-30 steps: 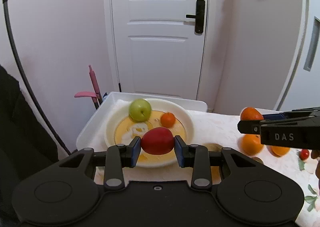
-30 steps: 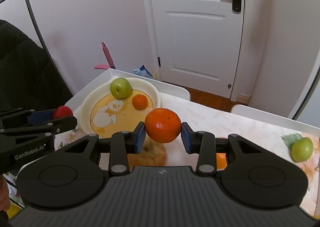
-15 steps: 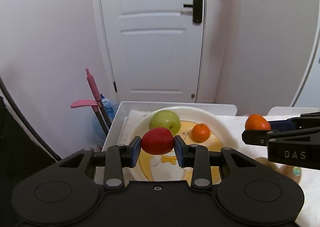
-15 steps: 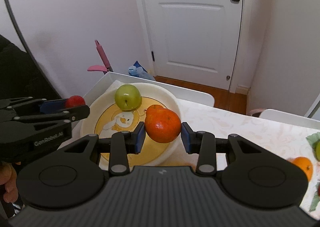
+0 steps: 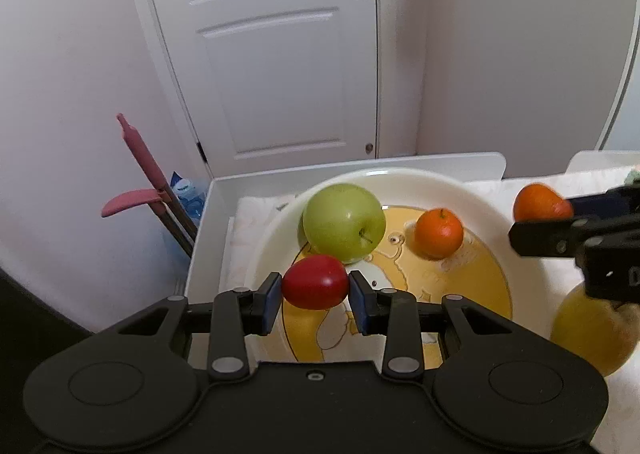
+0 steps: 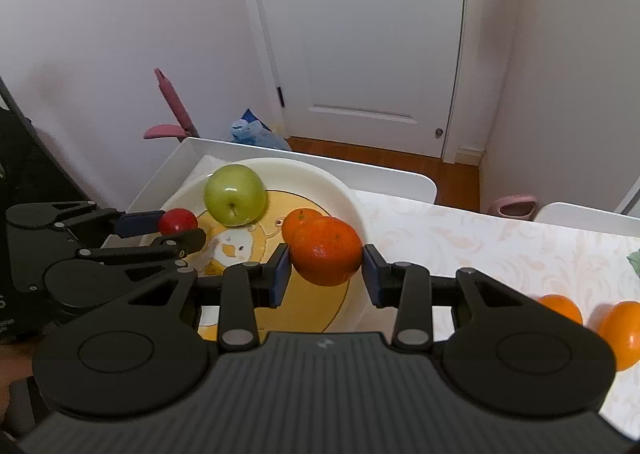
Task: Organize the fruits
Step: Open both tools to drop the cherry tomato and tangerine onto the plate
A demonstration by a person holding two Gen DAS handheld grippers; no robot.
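Note:
My left gripper is shut on a small red fruit and holds it above the left part of a white plate with a yellow cartoon print. A green apple and a small orange lie on the plate. My right gripper is shut on a larger orange and holds it over the plate's right side. The left gripper also shows in the right wrist view, and the right gripper in the left wrist view.
The plate sits in a white tray at the table's left end. Two oranges lie on the patterned tablecloth at right. A yellowish fruit lies by the plate. A pink tool leans beyond the tray.
Both grippers have moved forward and down over the plate with their fruit still held. The plate now fills more of both views.

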